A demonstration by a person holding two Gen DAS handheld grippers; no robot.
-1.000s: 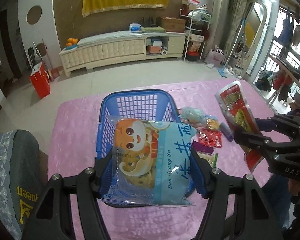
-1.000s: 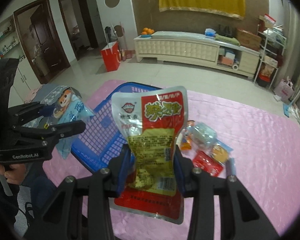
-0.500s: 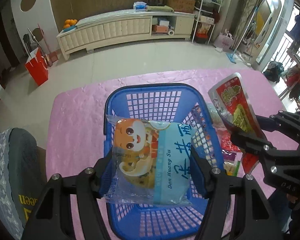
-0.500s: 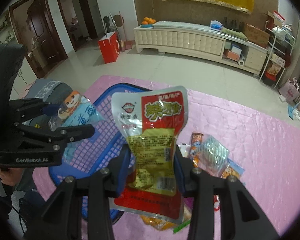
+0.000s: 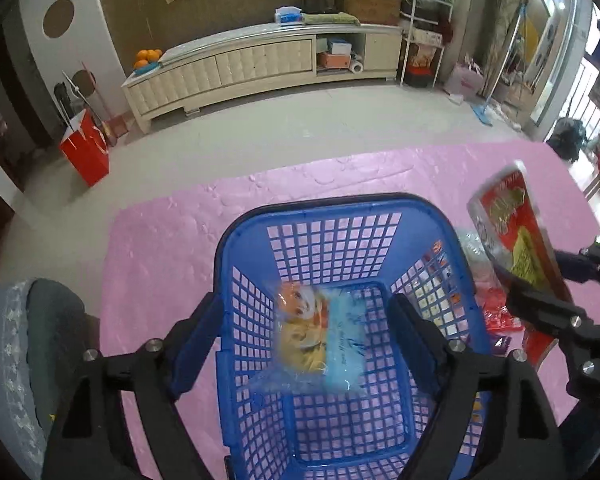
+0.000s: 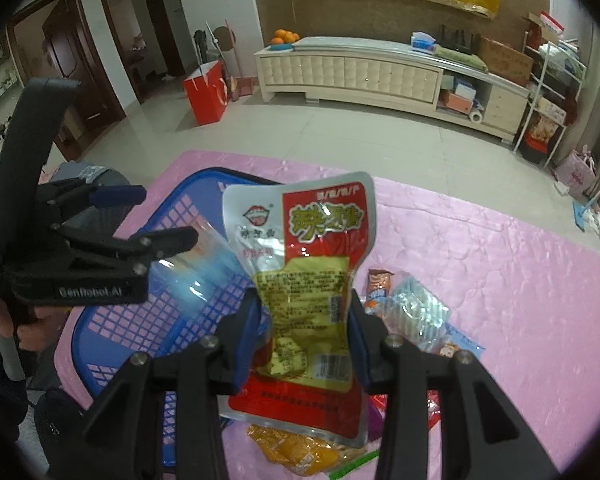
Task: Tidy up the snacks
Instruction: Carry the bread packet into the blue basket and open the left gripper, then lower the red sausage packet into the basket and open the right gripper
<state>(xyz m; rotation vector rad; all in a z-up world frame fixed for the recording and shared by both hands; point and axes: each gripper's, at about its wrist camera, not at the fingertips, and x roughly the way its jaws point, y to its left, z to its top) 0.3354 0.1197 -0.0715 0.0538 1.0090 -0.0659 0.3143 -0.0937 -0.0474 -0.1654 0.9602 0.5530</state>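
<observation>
Left gripper (image 5: pixel 310 332), its jaws just widened, stands released above the blue basket (image 5: pixel 340 216); the blue cartoon snack pack (image 5: pixel 320 340), blurred, lies free between the fingers and inside the basket, neither pad touching it. Right gripper (image 6: pixel 304 330) is clenched on the red-and-silver snack pouch (image 6: pixel 300 248), which stands upright between its blue pads, just right of the basket. Pink tablecloth (image 6: pixel 480 248) covers the table and carries the basket. Loose snacks (image 6: pixel 412 308) lie in 1 cluster on the cloth beside the basket's right wall: a clear packet, a brown-ended bar, red packets and an orange packet. Background: cream cabinet (image 5: pixel 240 68), red paper bag (image 5: pixel 86 152), oranges (image 5: pixel 148 58).
</observation>
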